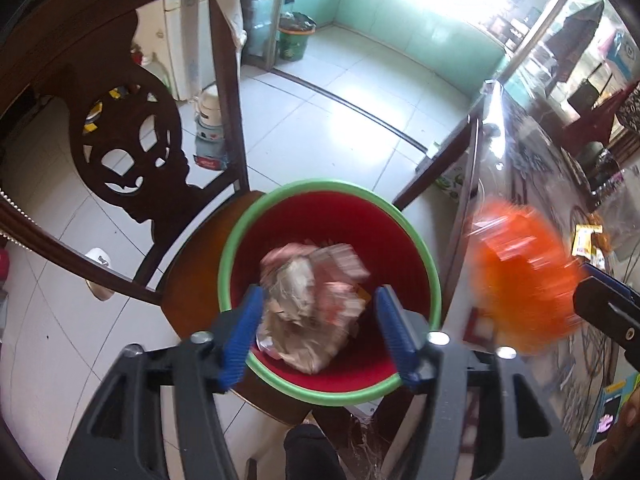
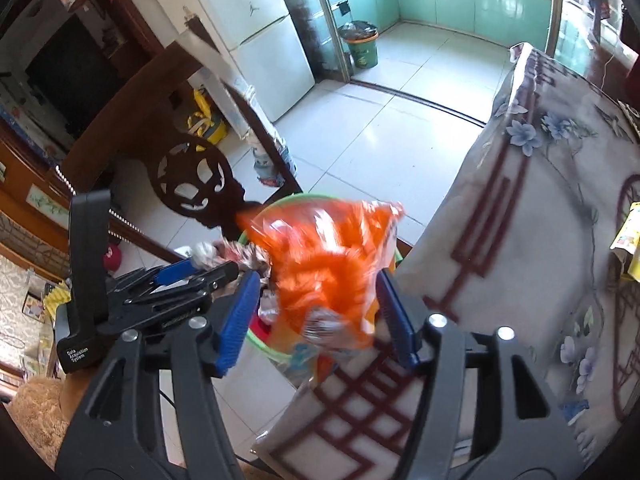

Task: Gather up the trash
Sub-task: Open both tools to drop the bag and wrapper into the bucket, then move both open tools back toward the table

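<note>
A red bucket with a green rim [image 1: 236, 248] stands on a wooden chair seat [image 1: 192, 296]. My left gripper [image 1: 320, 292] hangs over it, jaws open, with a blurred crumpled wrapper [image 1: 308, 304] loose between the blue pads above the bucket's inside. To the right a blurred orange plastic bag [image 1: 520, 272] is in the air beside the right gripper's finger [image 1: 608, 300]. In the right wrist view the orange bag [image 2: 332, 264] lies between the spread pads of my right gripper [image 2: 317, 280], over the bucket rim [image 2: 260, 340]. The left gripper [image 2: 218, 262] shows at left with the wrapper [image 2: 208, 250] at its tips.
The carved dark chair back [image 1: 132, 148] rises left of the bucket. A table under a floral cloth [image 2: 520, 220] fills the right, with a yellow packet [image 2: 628, 232] on it. A green bin [image 2: 362, 50] and a white fridge [image 2: 260, 52] stand across the tiled floor.
</note>
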{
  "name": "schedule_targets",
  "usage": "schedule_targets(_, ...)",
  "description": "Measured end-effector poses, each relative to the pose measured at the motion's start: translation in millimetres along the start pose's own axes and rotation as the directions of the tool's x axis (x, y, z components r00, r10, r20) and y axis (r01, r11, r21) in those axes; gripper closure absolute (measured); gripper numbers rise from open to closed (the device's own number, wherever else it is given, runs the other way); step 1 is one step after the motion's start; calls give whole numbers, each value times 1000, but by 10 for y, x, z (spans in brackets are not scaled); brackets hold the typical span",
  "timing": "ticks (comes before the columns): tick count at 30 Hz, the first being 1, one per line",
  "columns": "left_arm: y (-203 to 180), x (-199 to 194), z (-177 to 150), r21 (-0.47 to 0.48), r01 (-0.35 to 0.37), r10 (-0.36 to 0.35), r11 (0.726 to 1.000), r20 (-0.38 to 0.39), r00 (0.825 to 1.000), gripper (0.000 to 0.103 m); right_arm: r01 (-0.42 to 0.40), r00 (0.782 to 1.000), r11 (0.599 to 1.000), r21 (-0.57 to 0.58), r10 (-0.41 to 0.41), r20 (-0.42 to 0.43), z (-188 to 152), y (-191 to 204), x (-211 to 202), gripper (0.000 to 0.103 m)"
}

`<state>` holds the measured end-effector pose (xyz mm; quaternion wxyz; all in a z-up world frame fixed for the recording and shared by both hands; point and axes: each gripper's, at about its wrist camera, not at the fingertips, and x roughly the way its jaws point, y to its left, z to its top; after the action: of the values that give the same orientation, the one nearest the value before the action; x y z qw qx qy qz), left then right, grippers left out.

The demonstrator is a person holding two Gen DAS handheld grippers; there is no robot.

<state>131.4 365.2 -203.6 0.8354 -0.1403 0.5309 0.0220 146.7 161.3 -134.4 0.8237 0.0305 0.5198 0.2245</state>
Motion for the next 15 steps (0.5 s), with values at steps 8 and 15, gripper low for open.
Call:
schedule_targets(8,-225,-28,47,44,41,-41,998,2,999,46,48,998,995,93,-51,28,-112,-365,-201,40)
schedule_targets(15,-865,-59,63,196,119,-121,973,-2,993,45,188,978,949,252,-206,46,-432,-1088,-613,39)
